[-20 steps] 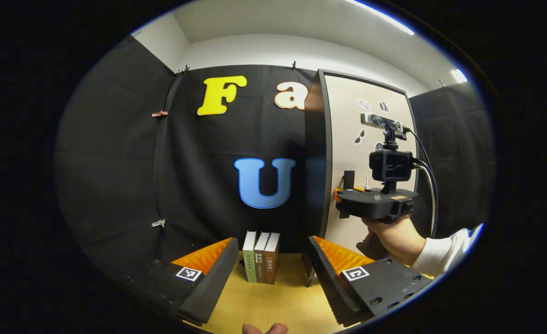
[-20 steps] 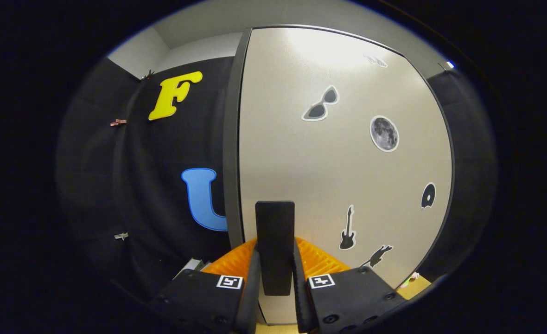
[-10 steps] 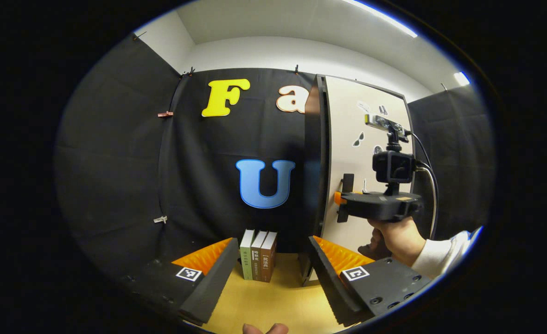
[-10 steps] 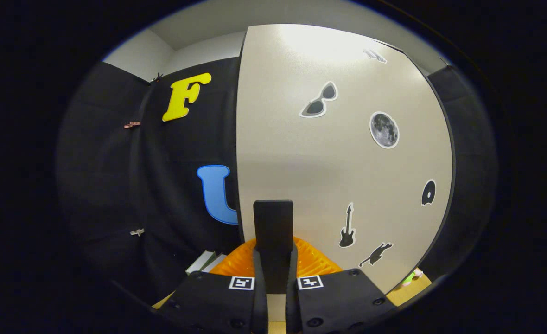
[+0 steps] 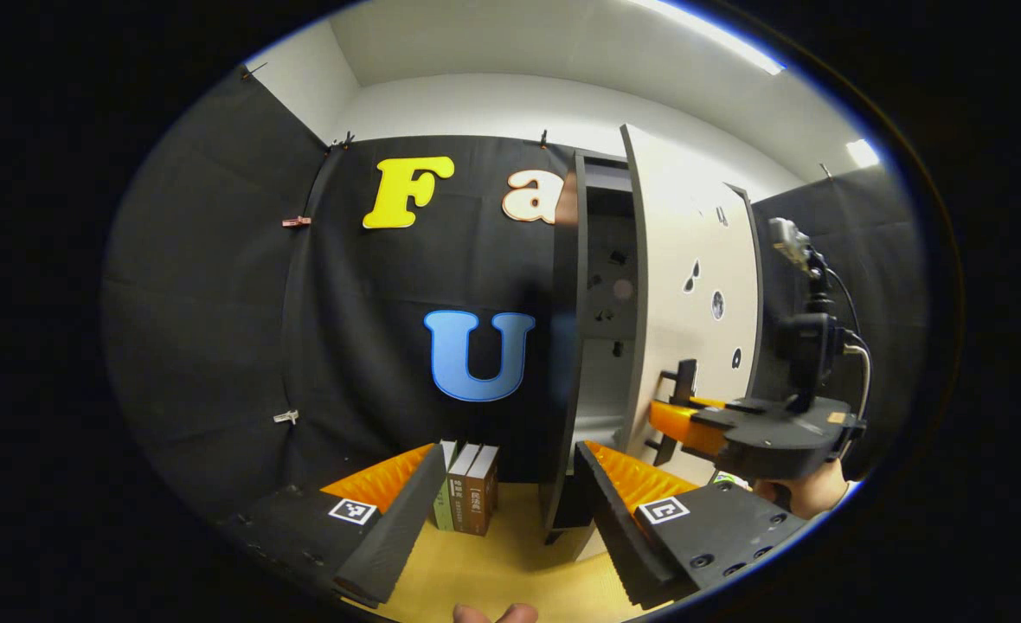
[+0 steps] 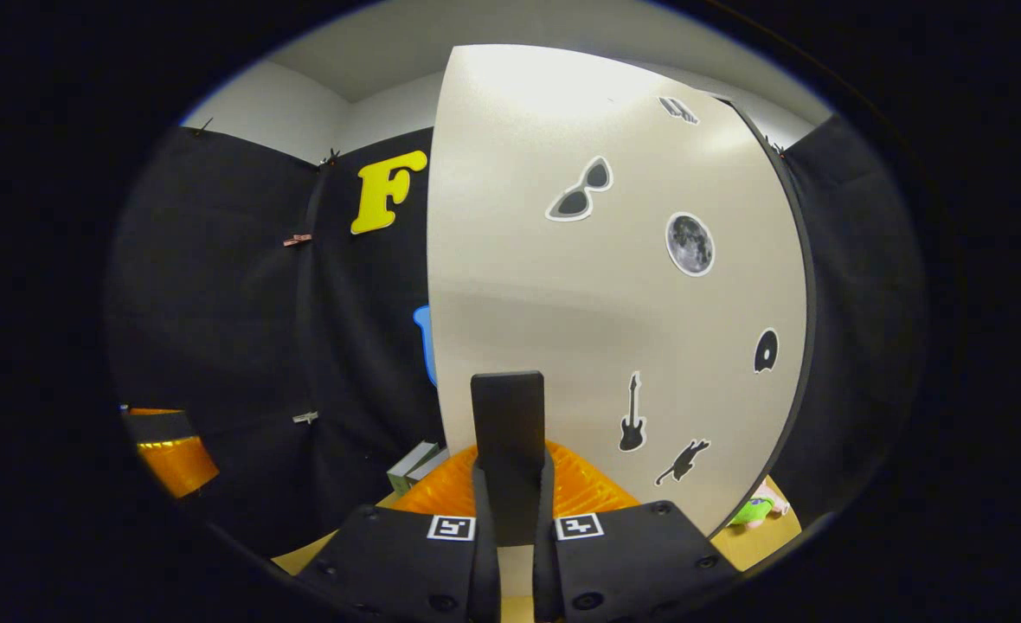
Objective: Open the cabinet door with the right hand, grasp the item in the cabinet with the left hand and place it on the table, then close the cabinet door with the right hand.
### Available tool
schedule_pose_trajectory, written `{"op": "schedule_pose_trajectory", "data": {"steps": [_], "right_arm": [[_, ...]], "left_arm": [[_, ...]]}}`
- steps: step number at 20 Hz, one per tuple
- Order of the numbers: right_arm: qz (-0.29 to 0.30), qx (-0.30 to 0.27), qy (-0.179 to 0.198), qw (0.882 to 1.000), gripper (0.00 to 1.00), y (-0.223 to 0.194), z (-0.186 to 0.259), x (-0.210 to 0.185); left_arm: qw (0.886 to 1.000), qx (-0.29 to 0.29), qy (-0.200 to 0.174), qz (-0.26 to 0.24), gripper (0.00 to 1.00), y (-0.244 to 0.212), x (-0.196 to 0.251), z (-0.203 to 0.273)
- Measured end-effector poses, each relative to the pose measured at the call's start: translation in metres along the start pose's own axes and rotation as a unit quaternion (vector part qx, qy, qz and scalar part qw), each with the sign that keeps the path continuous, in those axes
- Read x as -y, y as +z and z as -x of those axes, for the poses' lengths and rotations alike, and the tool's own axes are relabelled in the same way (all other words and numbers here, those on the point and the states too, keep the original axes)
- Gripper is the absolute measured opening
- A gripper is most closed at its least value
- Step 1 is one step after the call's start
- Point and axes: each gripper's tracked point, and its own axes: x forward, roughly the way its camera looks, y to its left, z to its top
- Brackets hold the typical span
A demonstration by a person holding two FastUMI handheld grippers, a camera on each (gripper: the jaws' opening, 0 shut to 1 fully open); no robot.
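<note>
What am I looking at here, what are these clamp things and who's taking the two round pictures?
A person holds a two-finger tool in each hand, and each tool carries a camera looking along its own fingers. In the right gripper view, the right gripper is shut on the cabinet door's handle, with the cabinet door swung partly open. In the left gripper view, the left gripper waits open above the table, near a few upright books. That view also looks into the cabinet; I cannot make out the item inside.

smooth matt cabinet door (image 6: 580,285), light wood-look table (image 5: 493,562).
</note>
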Motion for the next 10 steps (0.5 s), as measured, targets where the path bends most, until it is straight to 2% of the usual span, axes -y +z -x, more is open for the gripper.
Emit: {"op": "schedule_pose_trajectory", "data": {"steps": [10], "right_arm": [[-0.016, -0.011, 0.021, 1.000, 0.19, 0.002, 0.043, 0.024]], "left_arm": [[1.000, 0.018, -0.002, 0.025, 0.94, 0.010, 0.021, -0.009]]}}
